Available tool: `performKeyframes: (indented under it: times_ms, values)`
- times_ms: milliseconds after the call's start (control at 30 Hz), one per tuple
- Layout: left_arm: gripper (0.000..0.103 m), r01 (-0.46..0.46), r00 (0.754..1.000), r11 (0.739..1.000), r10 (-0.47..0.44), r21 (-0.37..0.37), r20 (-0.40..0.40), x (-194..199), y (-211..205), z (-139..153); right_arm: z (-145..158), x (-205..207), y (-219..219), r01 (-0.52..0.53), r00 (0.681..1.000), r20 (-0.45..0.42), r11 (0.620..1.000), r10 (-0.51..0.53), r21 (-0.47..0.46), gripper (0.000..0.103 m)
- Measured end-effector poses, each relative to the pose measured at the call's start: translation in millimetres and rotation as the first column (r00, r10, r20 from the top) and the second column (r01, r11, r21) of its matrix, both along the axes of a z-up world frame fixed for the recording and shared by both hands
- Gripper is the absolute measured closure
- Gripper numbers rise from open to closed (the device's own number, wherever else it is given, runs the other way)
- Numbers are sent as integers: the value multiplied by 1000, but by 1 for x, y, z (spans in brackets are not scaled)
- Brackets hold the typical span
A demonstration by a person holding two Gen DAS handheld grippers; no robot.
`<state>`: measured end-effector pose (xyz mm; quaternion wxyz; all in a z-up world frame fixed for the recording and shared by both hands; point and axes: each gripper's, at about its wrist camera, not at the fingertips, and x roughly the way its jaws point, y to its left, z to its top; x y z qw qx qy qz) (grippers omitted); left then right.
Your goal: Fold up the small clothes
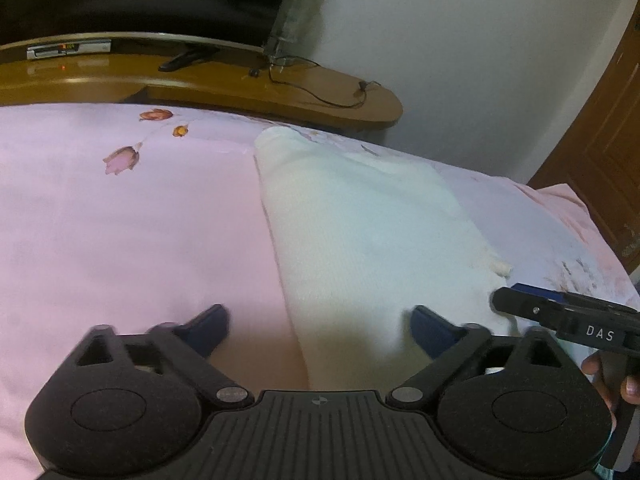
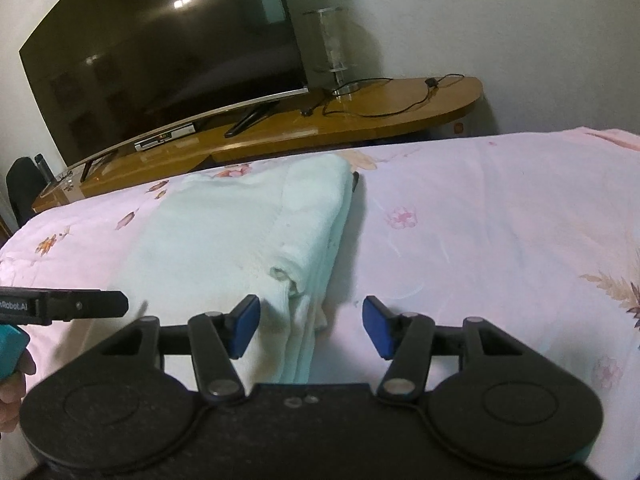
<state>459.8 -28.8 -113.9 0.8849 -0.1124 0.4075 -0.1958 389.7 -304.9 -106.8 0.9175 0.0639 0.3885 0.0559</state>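
A folded white knitted garment (image 2: 240,236) lay on the pink floral bedsheet (image 2: 500,216). The left gripper (image 1: 320,330) stood with fingers wide over its near left edge, gripping nothing. The right gripper (image 2: 311,330) straddled the right folded edge, fingers half-spread, pads clear.

"DAS" on right gripper (image 1: 592,330); "Robot.AI" on left gripper (image 2: 60,306).

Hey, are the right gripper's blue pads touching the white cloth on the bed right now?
Cannot tell. In the right wrist view the right gripper straddles the white cloth's folded edge, jaws apart; the left pad overlaps the cloth, but contact isn't plain.
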Motion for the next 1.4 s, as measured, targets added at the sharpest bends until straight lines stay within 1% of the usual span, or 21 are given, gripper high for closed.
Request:
performKeyframes:
  times_ms: [100, 200, 233, 333, 367, 400, 467, 500, 533, 600, 667, 733, 867, 933, 1000, 1067, 1233, 1367, 1400]
  values:
    - [13, 13, 999, 999, -14, -47, -32, 6, 3, -1, 1, 0, -1, -5, 1000, -9, 999, 5, 33, 47]
    - [13, 14, 996, 991, -26, -136, -86, 14, 12, -6, -2, 5, -19, 30, 999, -44, 983, -22, 182, 46]
    - [13, 10, 994, 985, -28, -170, -103, 17, 16, -7, -4, 7, -28, 54, 998, -57, 966, -41, 252, 46]
    - [14, -11, 988, 964, -31, -266, -154, 25, 29, -13, -13, 12, -50, 106, 991, -119, 904, -61, 414, 46]
    - [15, -15, 985, 956, -36, -292, -167, 26, 32, -14, -16, 13, -54, 114, 989, -134, 891, -61, 440, 46]
    - [20, -10, 982, 950, -49, -313, -180, 28, 35, -16, -17, 14, -57, 115, 988, -143, 881, -54, 458, 46]
    - [21, -2, 975, 939, -74, -343, -209, 29, 36, -23, -23, 17, -62, 112, 984, -177, 857, -25, 504, 46]
    - [21, 3, 974, 939, -80, -344, -210, 31, 35, -23, -26, 19, -65, 113, 981, -195, 847, -12, 519, 46]
    - [21, 5, 973, 938, -84, -346, -214, 32, 35, -23, -30, 22, -67, 111, 977, -213, 844, 4, 525, 47]
    - [21, 0, 970, 932, -88, -362, -227, 36, 34, -25, -33, 25, -69, 103, 976, -216, 841, 17, 530, 48]
    - [21, 9, 966, 929, -104, -370, -237, 39, 34, -26, -35, 29, -73, 114, 975, -220, 821, 14, 559, 48]
    - [21, 31, 961, 925, -132, -378, -244, 38, 33, -26, -36, 32, -78, 119, 974, -224, 811, 16, 573, 49]
    - [23, 45, 959, 922, -147, -385, -240, 41, 37, -28, -35, 36, -77, 82, 970, -234, 817, 66, 570, 48]
    - [27, 25, 961, 911, -135, -413, -240, 45, 39, -32, -37, 37, -75, 60, 966, -237, 808, 101, 586, 47]
    - [31, 6, 961, 896, -129, -444, -246, 48, 40, -37, -38, 39, -71, 51, 968, -229, 806, 106, 589, 46]
    - [35, 10, 958, 885, -142, -465, -251, 52, 36, -43, -39, 42, -70, 47, 968, -225, 801, 110, 597, 46]
    - [35, 18, 959, 872, -154, -488, -240, 57, 33, -46, -38, 44, -69, 23, 968, -213, 803, 130, 595, 45]
    - [36, 22, 959, 871, -158, -491, -237, 58, 29, -45, -40, 51, -62, 12, 970, -201, 804, 135, 594, 45]
    - [39, 24, 958, 872, -160, -489, -239, 57, 29, -46, -40, 53, -59, 8, 971, -198, 805, 137, 593, 44]
